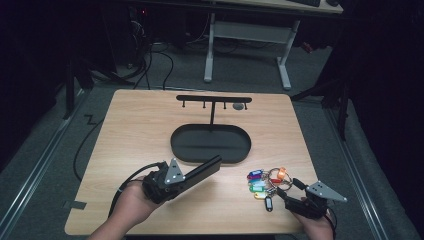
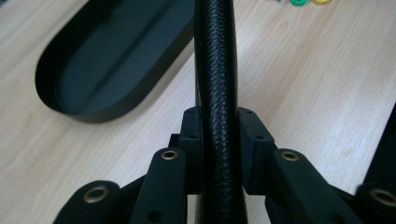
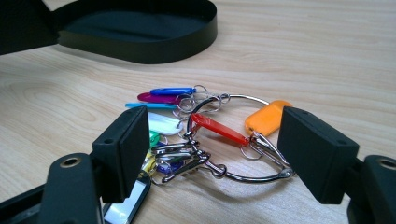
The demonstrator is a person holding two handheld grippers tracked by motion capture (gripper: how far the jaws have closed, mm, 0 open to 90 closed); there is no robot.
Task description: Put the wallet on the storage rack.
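The black leather-textured strap (image 2: 215, 93) runs up the middle of the left gripper view, clamped between the left gripper (image 1: 212, 162) pads. The key bunch (image 3: 210, 135) (coloured tags on a big ring) lies lower right in the high view, between the right gripper (image 3: 210, 154) jaws, which stand apart. Above it is the oval tray (image 1: 210, 145).

No readable text, label, brand or number anywhere — the coloured key tags (image 3: 205, 126) carry no legible writing.
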